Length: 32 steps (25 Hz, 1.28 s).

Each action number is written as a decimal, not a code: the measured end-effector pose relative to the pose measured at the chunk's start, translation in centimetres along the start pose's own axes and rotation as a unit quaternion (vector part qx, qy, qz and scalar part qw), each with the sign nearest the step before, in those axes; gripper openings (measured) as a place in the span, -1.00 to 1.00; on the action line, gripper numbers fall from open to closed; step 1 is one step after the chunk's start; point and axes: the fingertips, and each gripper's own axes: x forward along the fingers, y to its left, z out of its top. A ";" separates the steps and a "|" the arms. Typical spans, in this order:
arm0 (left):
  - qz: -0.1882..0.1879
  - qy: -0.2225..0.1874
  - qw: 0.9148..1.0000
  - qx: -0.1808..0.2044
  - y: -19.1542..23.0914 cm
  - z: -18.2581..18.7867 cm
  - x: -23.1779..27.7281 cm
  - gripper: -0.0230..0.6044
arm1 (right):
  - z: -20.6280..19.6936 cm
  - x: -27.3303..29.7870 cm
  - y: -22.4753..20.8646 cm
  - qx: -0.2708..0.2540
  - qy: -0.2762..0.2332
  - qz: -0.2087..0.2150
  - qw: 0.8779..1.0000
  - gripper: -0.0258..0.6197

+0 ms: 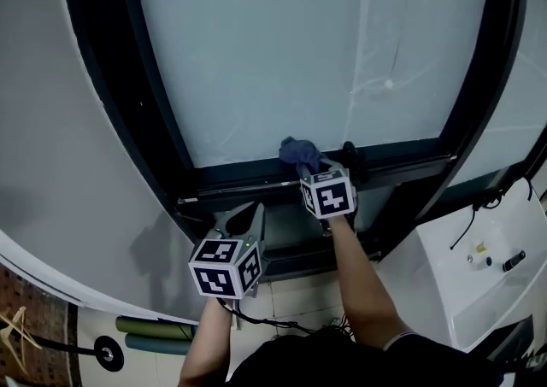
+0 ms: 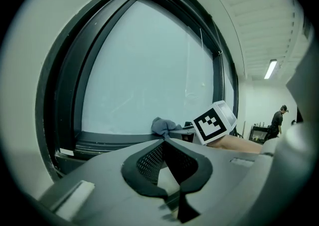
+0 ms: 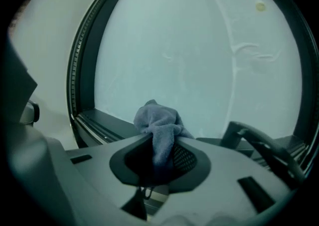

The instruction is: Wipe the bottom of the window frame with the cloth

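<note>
We face a wide pale window pane set in a dark window frame. Our right gripper reaches to the frame's bottom rail at the far side, jaws clenched on the blue-grey cloth, which bunches at the rail just left of a black handle. Our left gripper hangs nearer and to the left, jaws pressed together with nothing between them.
</note>
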 end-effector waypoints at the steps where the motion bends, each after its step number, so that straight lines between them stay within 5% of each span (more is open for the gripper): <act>1: -0.002 0.001 1.000 0.001 -0.6 0.0 0.3 -0.91 | -0.2 -0.2 -0.8 0.008 -0.001 -0.002 1.000 -0.68; 8: 0.005 0.000 1.000 0.004 -2.7 0.2 0.8 -0.91 | 0.0 -1.2 -0.5 -0.001 -0.019 0.024 1.000 -0.68; 12: 0.013 -0.014 1.000 0.005 -3.4 1.3 1.0 -0.91 | 3.9 -5.3 0.2 0.026 -0.098 0.071 0.992 -0.68; 20: -0.034 -0.022 0.999 0.021 -9.7 2.8 5.7 -0.91 | 8.8 -14.1 -7.2 0.019 -0.187 0.050 0.981 -0.68; 25: -0.058 -0.011 0.998 0.031 -13.5 2.4 8.5 -0.91 | 7.0 -14.1 -14.0 0.033 -0.171 0.003 0.985 -0.68; 32: -0.038 0.026 0.999 0.022 -14.3 -0.8 11.2 -0.91 | 1.8 -10.2 -18.1 0.039 -0.101 -0.009 0.994 -0.68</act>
